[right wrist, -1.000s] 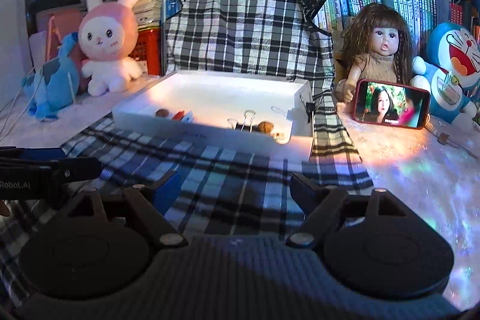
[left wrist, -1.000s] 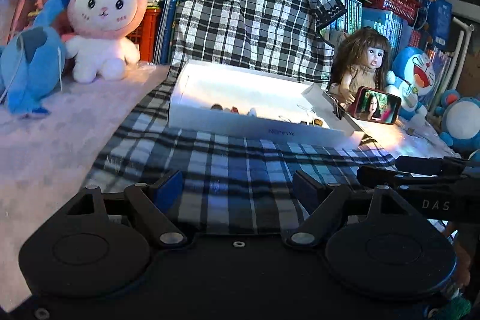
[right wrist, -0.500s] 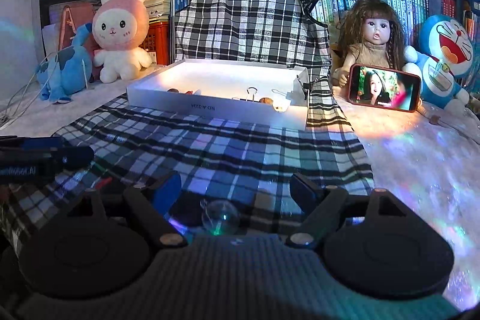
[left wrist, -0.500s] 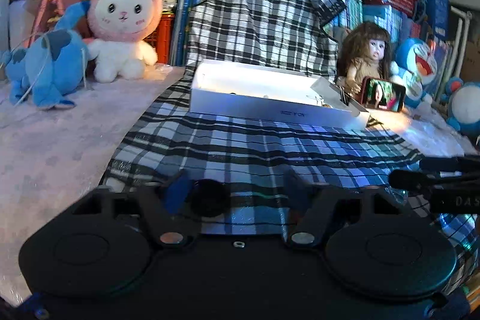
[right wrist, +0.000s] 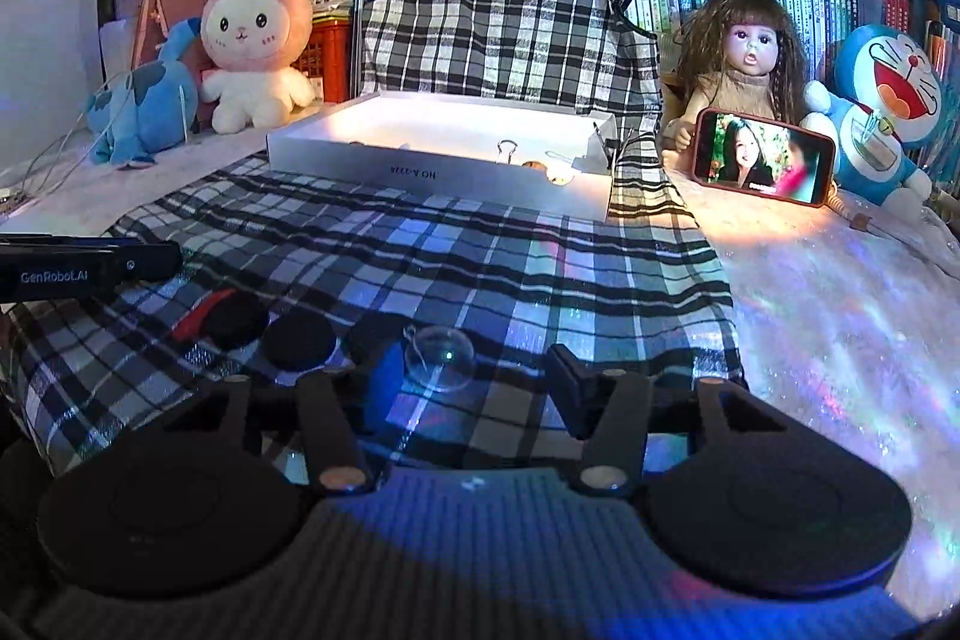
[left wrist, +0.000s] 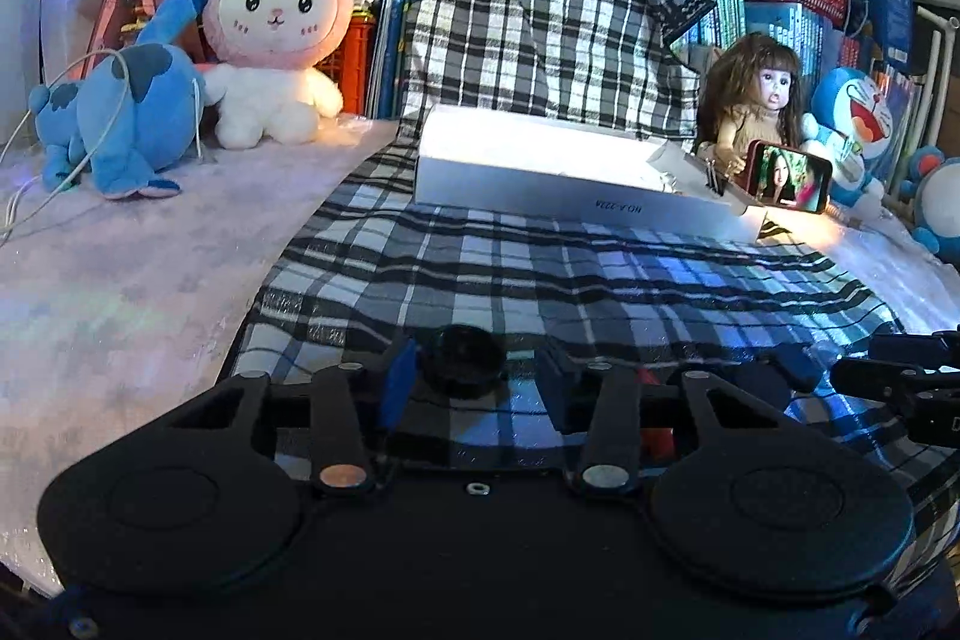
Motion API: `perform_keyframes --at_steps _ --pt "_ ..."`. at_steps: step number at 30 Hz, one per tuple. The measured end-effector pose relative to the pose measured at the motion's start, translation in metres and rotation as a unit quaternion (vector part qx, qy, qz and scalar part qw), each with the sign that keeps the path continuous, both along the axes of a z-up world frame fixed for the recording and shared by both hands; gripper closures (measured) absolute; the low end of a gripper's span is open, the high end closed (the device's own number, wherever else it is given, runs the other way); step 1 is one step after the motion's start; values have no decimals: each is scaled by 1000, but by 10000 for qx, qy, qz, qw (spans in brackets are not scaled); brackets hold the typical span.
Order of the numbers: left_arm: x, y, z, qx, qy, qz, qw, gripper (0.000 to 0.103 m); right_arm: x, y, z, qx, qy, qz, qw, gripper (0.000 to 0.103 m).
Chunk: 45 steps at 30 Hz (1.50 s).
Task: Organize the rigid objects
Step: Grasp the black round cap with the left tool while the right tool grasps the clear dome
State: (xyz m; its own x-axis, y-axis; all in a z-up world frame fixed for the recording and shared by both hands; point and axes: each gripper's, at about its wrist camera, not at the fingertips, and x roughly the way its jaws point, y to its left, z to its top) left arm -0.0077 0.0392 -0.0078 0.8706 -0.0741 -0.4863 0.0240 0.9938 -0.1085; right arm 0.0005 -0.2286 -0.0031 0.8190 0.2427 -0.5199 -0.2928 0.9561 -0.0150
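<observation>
Since the earlier frames both grippers have drawn back from the shallow white cardboard tray (right wrist: 441,172) and lowered toward the near edge of the black-and-white checked cloth (right wrist: 480,250), so the loose items there are now in view.

The tray sits well apart from both tools, at the far end of the cloth; a metal binder clip (right wrist: 507,151) and a few small pieces lie inside it by its front wall. A phone with a lit screen (right wrist: 762,157) leans against a long-haired doll (right wrist: 744,58) just beside the tray.

The left gripper (left wrist: 474,379) is spread wide over a round black disc (left wrist: 462,361), which lies near its blue-padded finger and apart from the other. The right gripper (right wrist: 480,376) is likewise spread wide over a clear glass-like sphere (right wrist: 439,359), which also sits off-centre, close to the blue-padded finger. Two more black discs (right wrist: 297,340) and a red piece (right wrist: 198,319) lie on the cloth to that side.

Recommended procedure, judged from this layout: centre each item between the fingers before closing. Close slowly on the sphere, as it will likely roll on the soft cloth. Grip the disc across its rim, low, without pinching cloth. Then carry each item to the tray.
</observation>
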Motion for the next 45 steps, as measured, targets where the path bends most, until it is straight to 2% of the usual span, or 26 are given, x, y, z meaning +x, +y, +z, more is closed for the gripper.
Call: perform_keyframes --at_steps 10,21,24,26,30,45 --pt "5 1 -4 88 8 25 10000 64 7 1 -7 70 137 -81 9998 49" --pt "15 -7 -9 360 30 74 9993 64 15 6 -8 116 157 -87 9998 52" --pt "18 -10 -8 436 63 105 9990 65 17 7 -8 140 161 -97 9997 55" --pt "20 -11 -8 439 82 97 9990 72 19 9 -8 162 165 -103 9997 60" --pt "22 -12 -7 430 93 77 9990 72 21 12 -7 214 151 -103 9996 69" --pt "31 -17 2 339 236 57 9991 72 25 6 1 424 102 -265 9987 69"
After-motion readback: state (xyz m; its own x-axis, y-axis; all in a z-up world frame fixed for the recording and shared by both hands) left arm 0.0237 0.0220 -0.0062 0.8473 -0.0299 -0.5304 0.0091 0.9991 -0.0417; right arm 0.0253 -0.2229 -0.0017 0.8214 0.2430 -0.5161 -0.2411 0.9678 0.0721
